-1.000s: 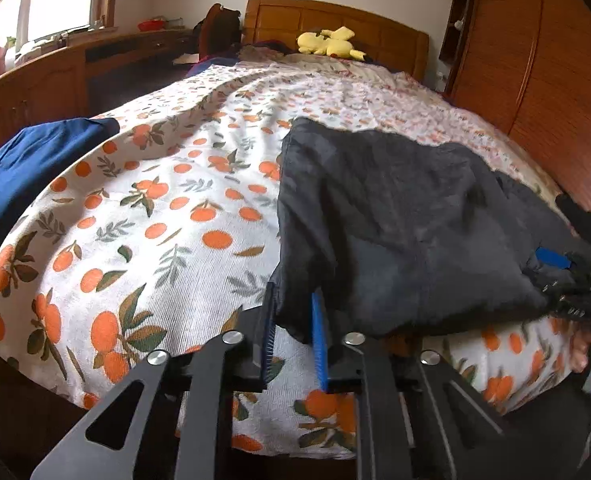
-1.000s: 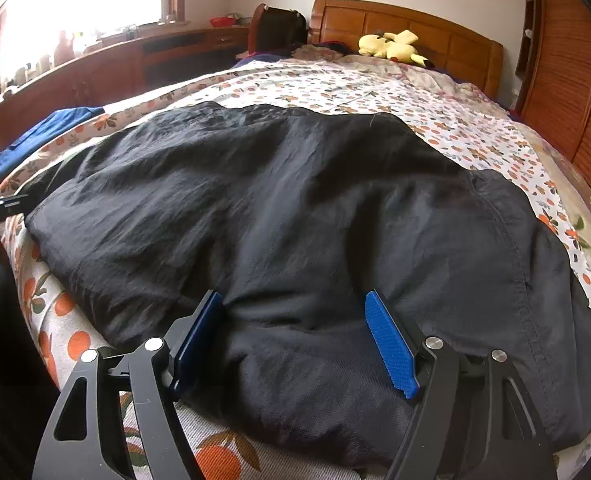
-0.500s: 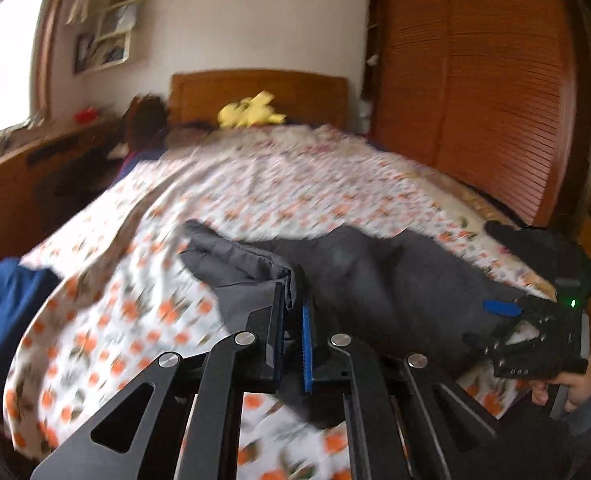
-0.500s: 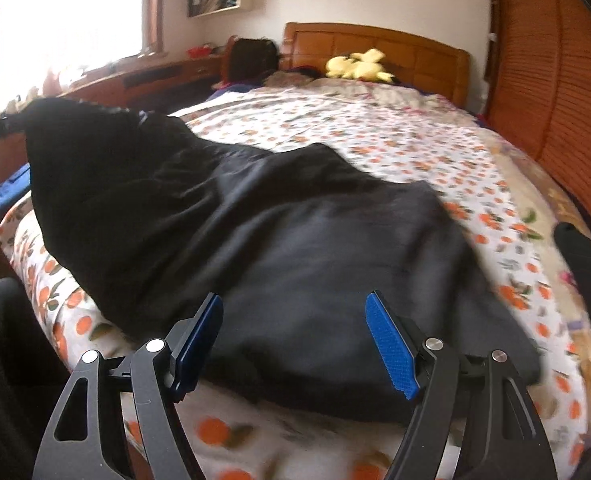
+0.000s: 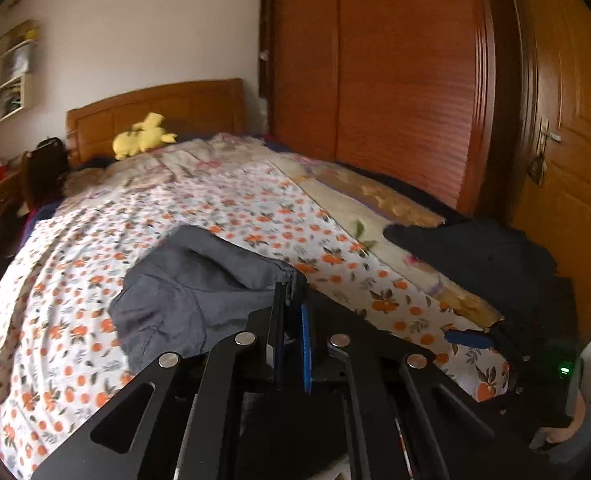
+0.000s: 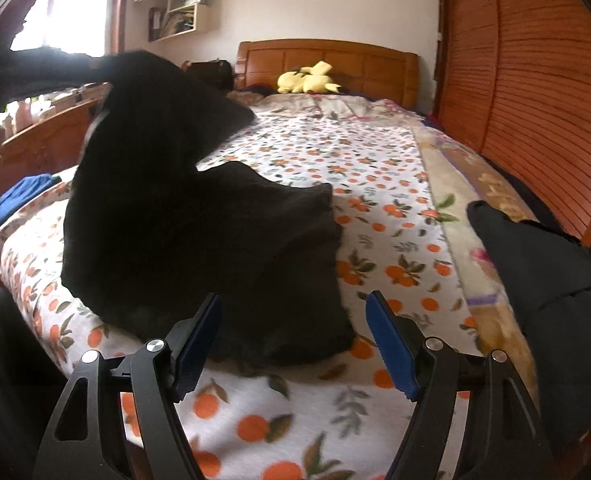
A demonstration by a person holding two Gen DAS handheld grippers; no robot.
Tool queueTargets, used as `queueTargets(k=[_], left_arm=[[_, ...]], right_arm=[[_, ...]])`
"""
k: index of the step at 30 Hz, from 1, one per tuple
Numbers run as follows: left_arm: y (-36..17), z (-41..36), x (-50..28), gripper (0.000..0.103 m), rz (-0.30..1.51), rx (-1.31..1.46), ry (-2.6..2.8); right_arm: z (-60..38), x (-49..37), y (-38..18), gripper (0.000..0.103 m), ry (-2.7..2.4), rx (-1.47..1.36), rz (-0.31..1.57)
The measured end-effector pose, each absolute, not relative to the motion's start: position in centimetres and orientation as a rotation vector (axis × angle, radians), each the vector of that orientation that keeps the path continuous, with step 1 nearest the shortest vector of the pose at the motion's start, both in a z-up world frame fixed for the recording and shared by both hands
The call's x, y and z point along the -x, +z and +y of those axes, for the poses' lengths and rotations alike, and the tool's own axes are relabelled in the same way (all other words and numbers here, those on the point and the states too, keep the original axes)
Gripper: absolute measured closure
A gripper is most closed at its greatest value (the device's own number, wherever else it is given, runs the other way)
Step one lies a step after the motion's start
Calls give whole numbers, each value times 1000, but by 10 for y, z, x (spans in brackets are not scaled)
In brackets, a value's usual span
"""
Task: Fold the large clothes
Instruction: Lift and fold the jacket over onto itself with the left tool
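Note:
A large dark grey garment [image 5: 183, 292] lies on the orange-print bedspread [image 5: 223, 200]. My left gripper [image 5: 293, 280] is shut on the garment's edge and holds it lifted high and carried over toward the right. In the right wrist view the garment [image 6: 199, 240] rises from the bed up to the upper left, folded partly over itself. My right gripper [image 6: 293, 320] is open and empty, low at the bed's near edge just in front of the garment. It also shows in the left wrist view [image 5: 495, 340] at the lower right.
Another black garment [image 6: 543, 272] lies on the bed's right edge by the wooden wardrobe [image 6: 535, 80]. A blue cloth [image 6: 19, 196] lies at the left edge. A yellow plush toy [image 6: 307, 80] sits by the headboard. A door [image 5: 567, 120] stands at right.
My left gripper has lifted the garment's edge off the bed and swung it up and rightward, folding the garment over. My right gripper stays open near the bed's edge.

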State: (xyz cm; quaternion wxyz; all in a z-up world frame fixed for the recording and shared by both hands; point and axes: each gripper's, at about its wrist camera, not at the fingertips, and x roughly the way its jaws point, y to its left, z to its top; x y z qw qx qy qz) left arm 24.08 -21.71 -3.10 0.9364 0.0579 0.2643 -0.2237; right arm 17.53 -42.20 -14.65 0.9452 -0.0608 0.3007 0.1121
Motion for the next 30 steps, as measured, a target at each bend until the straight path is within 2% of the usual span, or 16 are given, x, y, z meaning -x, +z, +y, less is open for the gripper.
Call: queueTargets(k=[2,4,5,6,7,11,13,15,18,20,30], left_arm=[[-39,-230,-249,94,570,-133,-461],[-41,-231,-247,87,558,-130,-474],[-40,-229,-245,78,547,-137,-463],[-38,-227,-242,62,532,-143,-449],[-36,-223,-239,53,513,-143,-442],[-33,-199,-230,51,487,-135,-407],[-33,-183,-226,35,475,-129,-387],[-32,-168,-223,26,467,-125,-371],[-38,-143,-217,6,454,-123,-337],[-42,-127,-213,3,453,-112,-318],[-69,-62,-202,3,496,-83,-258]], right_arm=[[-426,-174,-147,32,222,116,614],[-429,-175,-148,32,215,111,619],[-431,-174,-149,32,214,109,622],[-430,-174,-149,32,215,106,625],[-430,-175,-148,32,215,107,626],[-421,-177,-142,32,222,120,616],[-414,-177,-137,32,231,128,604],[-407,-178,-130,32,238,135,589],[-395,-180,-121,32,250,142,570],[-388,-184,-116,32,254,145,558],[-358,-210,-102,32,273,126,541]])
